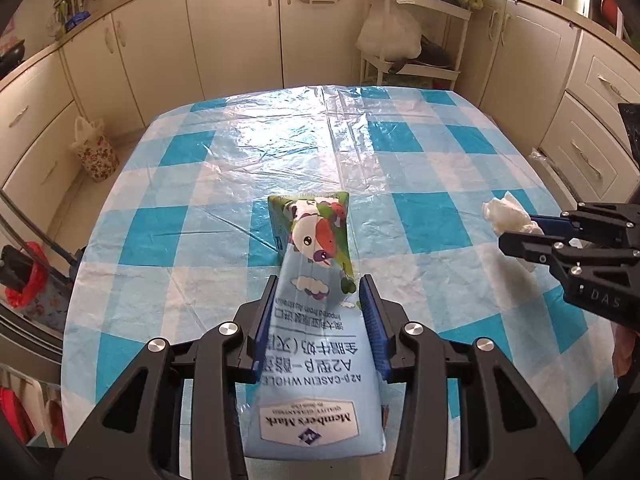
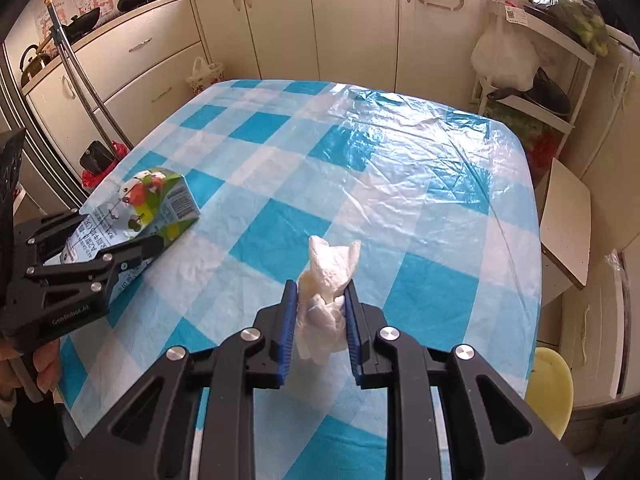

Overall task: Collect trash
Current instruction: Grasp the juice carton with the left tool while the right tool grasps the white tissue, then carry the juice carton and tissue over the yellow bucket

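Observation:
My left gripper (image 1: 320, 284) is shut on a blue milk carton (image 1: 316, 344) with a cartoon cow print, held just above the checked tablecloth; it also shows in the right wrist view (image 2: 132, 216) with the left gripper (image 2: 132, 256) around it. My right gripper (image 2: 322, 290) is shut on a crumpled white tissue (image 2: 326, 280), held above the table's near right part. In the left wrist view the tissue (image 1: 506, 210) sticks out of the right gripper (image 1: 520, 228) at the right edge.
The table (image 1: 280, 152) wears a blue and white checked plastic cloth. Cream kitchen cabinets (image 1: 224, 28) ring the room. A floral bag (image 1: 96, 148) stands on the floor at left. A white shelf rack (image 2: 532, 80) with bags stands at the back right. A yellow stool (image 2: 552, 388) sits by the table's right corner.

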Tool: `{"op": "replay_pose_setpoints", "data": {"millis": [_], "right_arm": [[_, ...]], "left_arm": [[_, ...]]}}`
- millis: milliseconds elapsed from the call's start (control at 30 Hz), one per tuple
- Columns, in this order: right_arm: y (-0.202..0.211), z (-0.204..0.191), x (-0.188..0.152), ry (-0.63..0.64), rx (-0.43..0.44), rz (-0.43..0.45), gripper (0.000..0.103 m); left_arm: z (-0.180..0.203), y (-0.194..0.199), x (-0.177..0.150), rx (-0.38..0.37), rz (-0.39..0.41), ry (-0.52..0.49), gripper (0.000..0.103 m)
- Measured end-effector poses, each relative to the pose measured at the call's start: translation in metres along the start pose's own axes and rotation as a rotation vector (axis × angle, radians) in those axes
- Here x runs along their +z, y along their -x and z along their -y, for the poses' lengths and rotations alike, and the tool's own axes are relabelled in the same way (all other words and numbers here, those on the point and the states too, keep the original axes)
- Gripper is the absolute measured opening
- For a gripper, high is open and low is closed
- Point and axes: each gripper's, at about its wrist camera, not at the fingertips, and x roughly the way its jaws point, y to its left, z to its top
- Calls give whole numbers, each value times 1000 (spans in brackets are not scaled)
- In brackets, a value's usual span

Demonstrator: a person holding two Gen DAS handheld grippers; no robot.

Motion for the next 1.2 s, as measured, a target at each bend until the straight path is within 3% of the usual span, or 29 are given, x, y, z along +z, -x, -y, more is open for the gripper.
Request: {"op": "replay_pose_setpoints", "data": {"millis": [67, 167, 400, 500, 533, 600, 667, 967, 1200], "right_arm": [[-3, -3, -3, 14, -19, -6, 27], [-7, -4, -6, 31, -43, -14, 38], [-12, -5, -7, 44, -36, -20, 38], [-12, -3, -7, 37, -30, -17, 30], [-11, -2, -7, 32, -23, -18, 26], [-11, 0, -7, 23, -10, -19, 24], [-9, 2, -8, 20, -1, -16, 23], [35, 35, -4, -75, 4, 100, 23], [76, 98, -17, -203, -63, 188, 23]], "left_arm": [[0, -1, -1, 5, -1, -1, 52], [-3, -1, -2, 21, 3, 8, 64], [-7, -8, 0, 34, -2, 26, 66], [-5, -10, -1, 34, -2, 18, 66], [-4, -11, -1, 28, 0, 13, 64], [-2, -12, 0, 13, -4, 3, 40], [1, -10, 1, 4, 2, -7, 36], [18, 26, 17, -81, 121, 16, 35], [66, 55, 37, -191, 204, 12, 35]]}}
